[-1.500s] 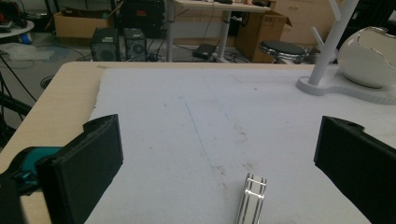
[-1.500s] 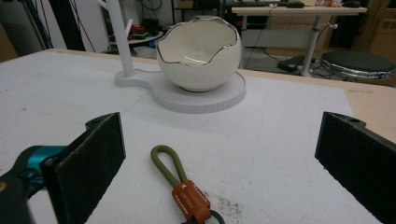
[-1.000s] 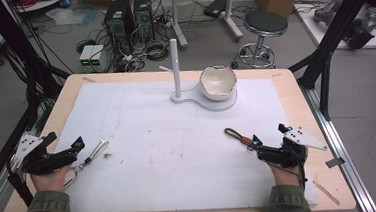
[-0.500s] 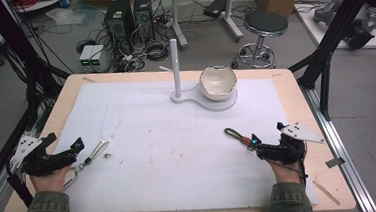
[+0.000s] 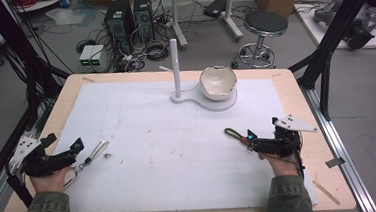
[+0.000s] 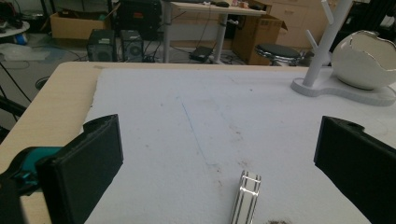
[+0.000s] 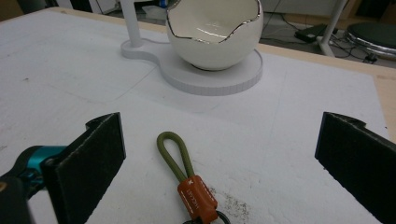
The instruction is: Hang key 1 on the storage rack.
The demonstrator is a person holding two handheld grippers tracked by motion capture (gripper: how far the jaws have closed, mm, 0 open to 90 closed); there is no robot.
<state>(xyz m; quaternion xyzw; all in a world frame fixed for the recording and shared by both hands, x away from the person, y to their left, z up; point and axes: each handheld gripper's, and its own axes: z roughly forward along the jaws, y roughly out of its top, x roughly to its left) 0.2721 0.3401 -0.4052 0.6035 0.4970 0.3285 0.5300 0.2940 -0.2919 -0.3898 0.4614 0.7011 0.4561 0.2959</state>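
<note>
An olive cord loop with an orange leather tag [image 7: 183,169] lies on the white mat, and in the high view this keychain [image 5: 233,133] sits just left of my right gripper [image 5: 251,139]. My right gripper [image 7: 219,122] is open, its jaws wide on either side of the loop and touching nothing. A silver metal clip [image 6: 246,198] lies on the mat ahead of my left gripper [image 6: 219,123], which is also open and holds nothing. In the high view the clip [image 5: 97,149] is just right of the left gripper [image 5: 71,150].
A white egg-shaped bowl [image 5: 218,82] sits on a white stand [image 5: 203,103] with an upright post [image 5: 175,67] at the far middle of the mat. The wooden table edge [image 5: 324,141] runs close by the right hand. A stool [image 5: 265,24] and computers stand beyond the table.
My right gripper has crept slightly forward and left toward the keychain. The left gripper and the objects have stayed put.
</note>
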